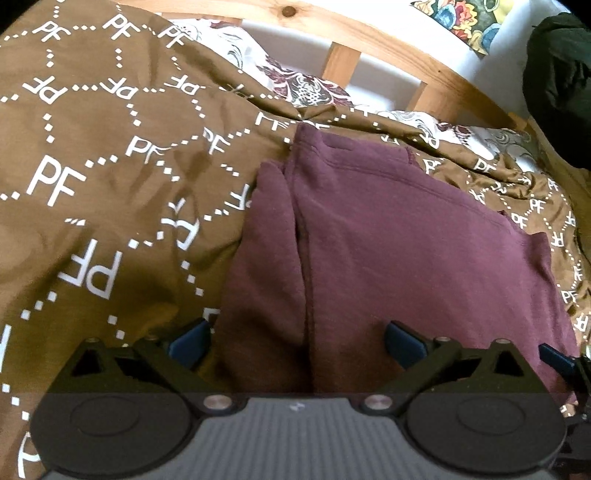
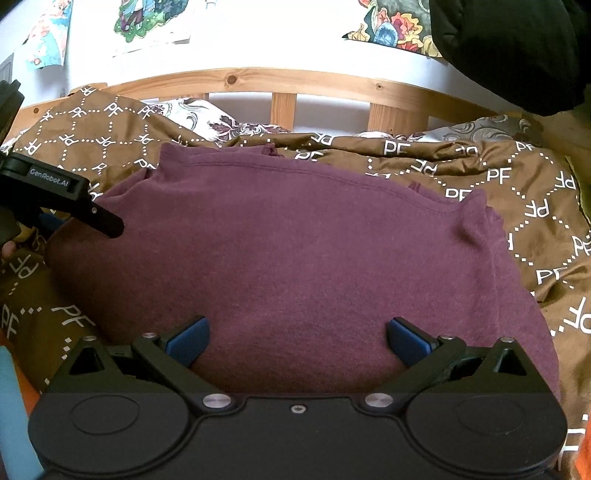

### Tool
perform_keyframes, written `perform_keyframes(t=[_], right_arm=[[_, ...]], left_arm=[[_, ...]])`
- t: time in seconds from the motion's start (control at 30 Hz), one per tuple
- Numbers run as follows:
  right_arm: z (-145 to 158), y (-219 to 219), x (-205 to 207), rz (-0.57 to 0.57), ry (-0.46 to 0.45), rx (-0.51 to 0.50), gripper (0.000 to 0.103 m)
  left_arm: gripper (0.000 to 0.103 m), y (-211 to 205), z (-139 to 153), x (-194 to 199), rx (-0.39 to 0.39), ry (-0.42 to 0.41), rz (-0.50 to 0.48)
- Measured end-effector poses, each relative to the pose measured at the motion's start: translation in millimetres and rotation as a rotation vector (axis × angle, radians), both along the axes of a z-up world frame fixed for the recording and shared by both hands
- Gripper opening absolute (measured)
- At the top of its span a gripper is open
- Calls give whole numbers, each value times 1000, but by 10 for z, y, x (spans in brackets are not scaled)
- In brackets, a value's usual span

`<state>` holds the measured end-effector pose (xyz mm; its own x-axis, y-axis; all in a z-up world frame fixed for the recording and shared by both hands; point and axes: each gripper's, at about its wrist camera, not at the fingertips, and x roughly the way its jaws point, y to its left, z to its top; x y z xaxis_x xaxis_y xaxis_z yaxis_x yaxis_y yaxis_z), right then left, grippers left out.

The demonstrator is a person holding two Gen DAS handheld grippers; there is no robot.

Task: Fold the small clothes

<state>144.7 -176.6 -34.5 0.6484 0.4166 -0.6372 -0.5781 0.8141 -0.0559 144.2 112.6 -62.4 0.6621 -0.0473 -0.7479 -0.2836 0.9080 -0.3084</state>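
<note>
Nearest the left wrist camera, the left gripper (image 1: 297, 343) had its jaws spread wide apart with nothing between them, its blue-padded fingertips (image 1: 190, 341) hovering low over the near edge of a maroon sweatshirt (image 1: 406, 251). One pad sat over the brown bedspread (image 1: 92, 155) just beside the garment's left border, the other over the maroon cloth itself; whether either pad touched the fabric could not be told. In the right wrist view, the right gripper (image 2: 297, 341) likewise had its jaws wide apart and held nothing, both blue pads (image 2: 408, 341) poised above the near part of the sweatshirt (image 2: 295, 251). The garment lay folded on the bedspread (image 2: 535, 206), which was patterned with white dotted diamonds and "PF" letters; a lengthwise fold ran down its left part in the left view, and a stitched hem band crossed its far edge. At the left margin of the right wrist view, the left gripper (image 2: 74, 206) reached in over the sweatshirt's left edge, its black finger above the cloth. Beyond the garment the bedspread bunched up against a pillow with a floral print (image 2: 229, 123), and behind that stood a wooden headboard (image 2: 284, 83) with upright slats. Farther back, colourful pictures (image 2: 395, 27) hung on the white wall, and a dark garment (image 2: 517, 48) filled the upper right corner.
</note>
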Motion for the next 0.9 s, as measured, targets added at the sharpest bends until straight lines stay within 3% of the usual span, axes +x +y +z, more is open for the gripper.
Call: perform_keyframes(t=[0.23, 0.47, 0.9], right_arm=[[3, 3, 2, 0, 0, 0, 102], [4, 3, 7, 0, 2, 1, 103], [11, 2, 21, 0, 5, 1, 103]], left_arm=[[88, 11, 12, 2, -3, 11, 14], [63, -142, 80, -18, 40, 7, -3], [22, -367, 314, -24, 139, 17, 64]])
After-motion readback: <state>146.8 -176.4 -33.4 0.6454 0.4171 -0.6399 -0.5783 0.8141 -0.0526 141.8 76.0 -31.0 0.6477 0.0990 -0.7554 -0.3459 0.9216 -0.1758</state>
